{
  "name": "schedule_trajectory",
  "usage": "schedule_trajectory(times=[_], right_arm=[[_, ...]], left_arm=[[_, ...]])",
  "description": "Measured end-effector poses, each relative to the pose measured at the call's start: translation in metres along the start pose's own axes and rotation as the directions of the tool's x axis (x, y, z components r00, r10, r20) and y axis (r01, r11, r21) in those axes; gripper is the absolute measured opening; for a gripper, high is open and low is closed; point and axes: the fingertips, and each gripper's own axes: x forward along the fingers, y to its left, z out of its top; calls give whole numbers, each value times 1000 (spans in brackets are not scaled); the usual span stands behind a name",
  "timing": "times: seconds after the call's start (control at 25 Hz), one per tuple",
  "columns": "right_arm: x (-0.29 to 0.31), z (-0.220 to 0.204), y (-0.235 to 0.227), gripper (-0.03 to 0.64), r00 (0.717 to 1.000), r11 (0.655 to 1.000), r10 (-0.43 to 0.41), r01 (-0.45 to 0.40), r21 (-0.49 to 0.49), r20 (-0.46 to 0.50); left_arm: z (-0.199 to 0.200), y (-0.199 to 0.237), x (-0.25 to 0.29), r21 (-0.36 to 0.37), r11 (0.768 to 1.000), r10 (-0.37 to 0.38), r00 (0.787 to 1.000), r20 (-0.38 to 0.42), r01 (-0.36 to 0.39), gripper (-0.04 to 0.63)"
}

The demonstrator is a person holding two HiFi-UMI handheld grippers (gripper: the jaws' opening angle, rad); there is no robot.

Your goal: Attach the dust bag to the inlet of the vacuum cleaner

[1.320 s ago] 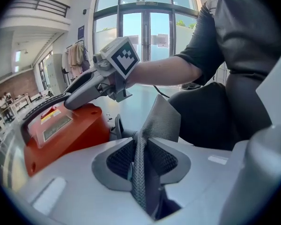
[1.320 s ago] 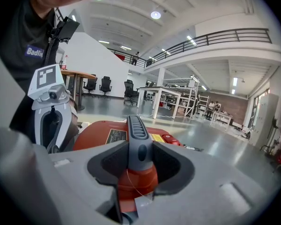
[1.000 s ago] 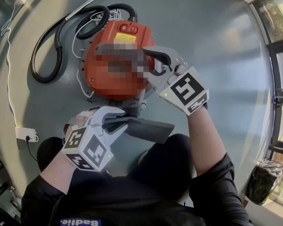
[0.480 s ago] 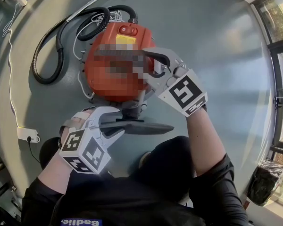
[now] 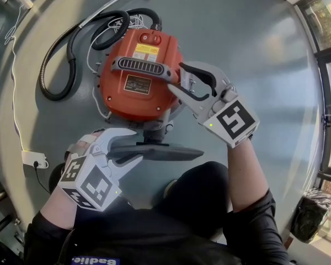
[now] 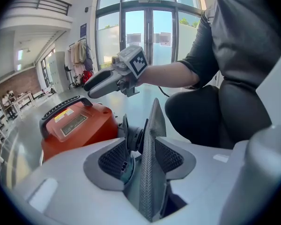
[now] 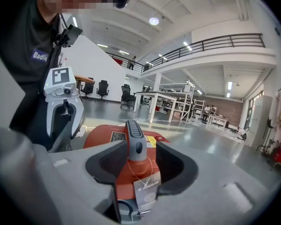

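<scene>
Near side of the vacuum cleaner (image 5: 132,101) — dust bag (image 5: 171,150) lay long way left to right, by the inlet (image 5: 154,128) | left gripper (image 5: 138,145) nearest, jaws just spread wide, bag between them, not pinched | right gripper (image 5: 176,76) farther off, jaws just opened wider — handle (image 5: 140,66) end between, not squeezed

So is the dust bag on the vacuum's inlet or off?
On, apparently: the dust bag butts against the inlet of the vacuum cleaner, collar end first. Fully seated or not: cannot tell.
</scene>
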Motion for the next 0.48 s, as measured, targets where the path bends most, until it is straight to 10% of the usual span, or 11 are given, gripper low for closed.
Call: schedule_trajectory(times=[0.48], right_arm=[[-25,32,44,175,995,990,-10,-5,139,100]], left_arm=[[22,32,-23,-59,995,88,987,134,-81,170]])
